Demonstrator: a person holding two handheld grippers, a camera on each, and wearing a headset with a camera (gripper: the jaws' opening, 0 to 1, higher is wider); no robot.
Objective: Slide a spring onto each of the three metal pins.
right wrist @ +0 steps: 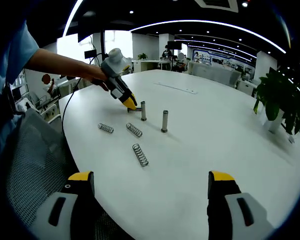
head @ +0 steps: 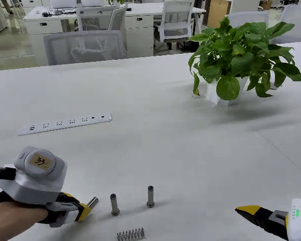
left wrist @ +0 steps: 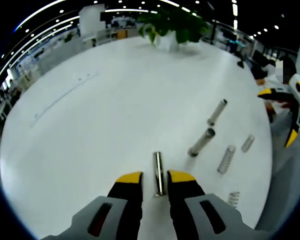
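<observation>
Overhead, in the head view, the left gripper (head: 86,208) sits at 8 o'clock on the tabletop (head: 180,150) with a pin (head: 92,202) at its tip. Two upright pins (head: 114,205) stand near 6 o'clock, with a spring (head: 131,234) below them. In the left gripper view, the jaws closely straddle that pin; whether they pinch it, I cannot tell. In the right gripper view, the right gripper (right wrist: 150,182) has its jaws spread wide, and three springs (right wrist: 140,154) lie toward 11 o'clock.

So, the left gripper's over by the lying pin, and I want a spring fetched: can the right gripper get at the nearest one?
Probably yes. The right gripper is open with nothing in it, and the nearest spring lies alone on bare table ahead of its jaws, nothing between.
</observation>
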